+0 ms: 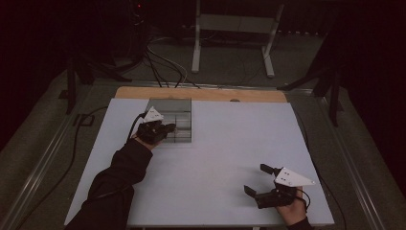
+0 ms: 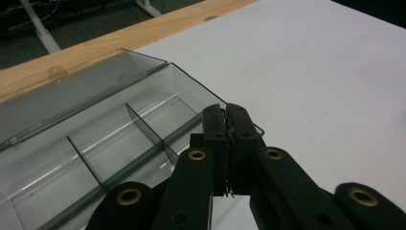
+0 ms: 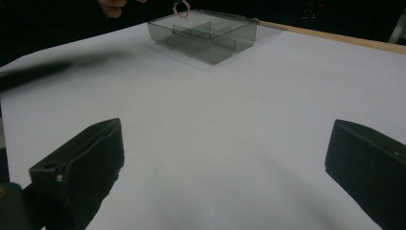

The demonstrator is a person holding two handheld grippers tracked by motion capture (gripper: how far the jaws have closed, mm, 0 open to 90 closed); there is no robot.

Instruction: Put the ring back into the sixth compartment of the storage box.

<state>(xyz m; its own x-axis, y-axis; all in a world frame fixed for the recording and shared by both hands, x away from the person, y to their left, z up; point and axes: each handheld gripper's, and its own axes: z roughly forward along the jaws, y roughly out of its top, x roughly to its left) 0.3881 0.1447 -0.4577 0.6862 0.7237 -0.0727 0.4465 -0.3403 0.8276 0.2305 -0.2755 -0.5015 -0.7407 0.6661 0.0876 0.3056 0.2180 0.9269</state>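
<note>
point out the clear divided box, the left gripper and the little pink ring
clear divided box [image 2: 143, 103], left gripper view, on its far inner wall
left gripper [image 2: 229, 125], left gripper view, between its shut fingertips over the box corner
pink ring [image 3: 182, 8], right gripper view, on the beaded loop hanging above the box

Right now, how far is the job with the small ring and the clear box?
Done: the box lies open, its compartments bare. In hand: the left gripper is shut on the ring, above the box. Left: dropping it in. The right gripper rests open.
</note>
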